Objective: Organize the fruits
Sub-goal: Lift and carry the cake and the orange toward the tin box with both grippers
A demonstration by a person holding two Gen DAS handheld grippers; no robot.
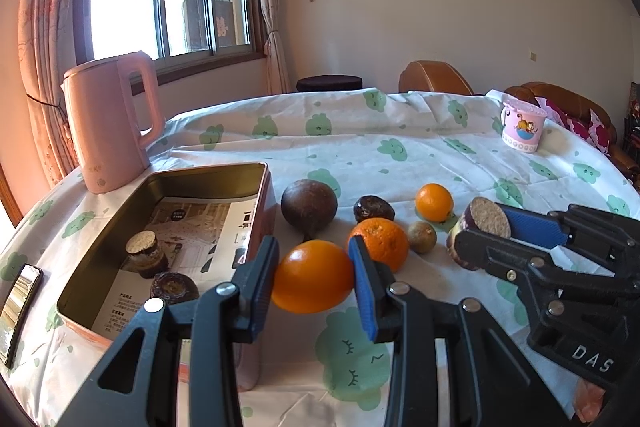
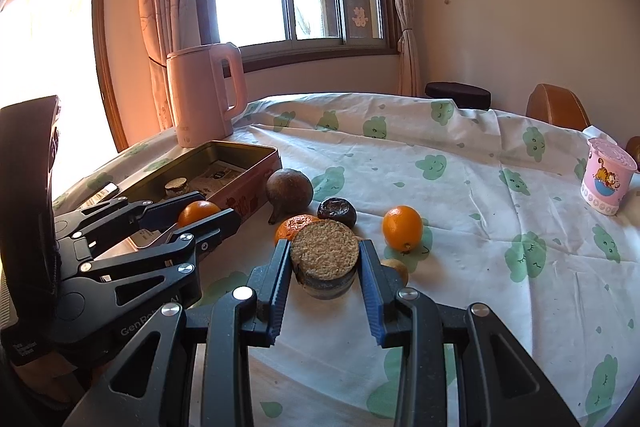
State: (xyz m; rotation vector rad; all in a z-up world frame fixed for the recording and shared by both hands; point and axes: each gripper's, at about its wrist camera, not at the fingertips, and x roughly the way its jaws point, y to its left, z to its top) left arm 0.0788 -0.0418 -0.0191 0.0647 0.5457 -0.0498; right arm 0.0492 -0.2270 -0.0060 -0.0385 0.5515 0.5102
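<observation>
The left gripper (image 1: 314, 277) is clamping a smooth orange fruit (image 1: 313, 275) between its blue pads, the jaws standing only as far apart as the fruit is wide. The fruit is hanging clear of the cloth, just right of the tin box (image 1: 262, 183) and near its front corner. In the right wrist view that same gripper (image 2: 200, 217) is showing from the side with the fruit (image 2: 197, 213) pinched at its tip, against the long wall of the tin box (image 2: 256, 201).

The right gripper (image 2: 324, 269) is gripping a short dark cylinder with a pale cut top (image 2: 323, 254), its pads pressing on both sides and the jaws narrow around it. The left wrist view is showing this gripper (image 1: 486, 235) with the cylinder (image 1: 489, 217) at its tip, held tilted so that the pale cut face is turned up and toward the camera.

Loose on the cloud-print tablecloth (image 1: 400, 155) are lying a rough tangerine (image 1: 380, 243), a small orange (image 1: 434, 202), a large brown round fruit (image 1: 309, 206), a dark wrinkled fruit (image 1: 373, 207) and a small greenish-brown fruit (image 1: 422, 237). Inside the tin box are sitting a second capped cylinder (image 1: 145, 251) and a dark round piece (image 1: 174, 286) on a printed leaflet (image 1: 200, 227). A pink kettle (image 1: 108, 123) is standing behind the box, and a pink cartoon cup (image 1: 522, 127) is sitting well apart at the far right.
</observation>
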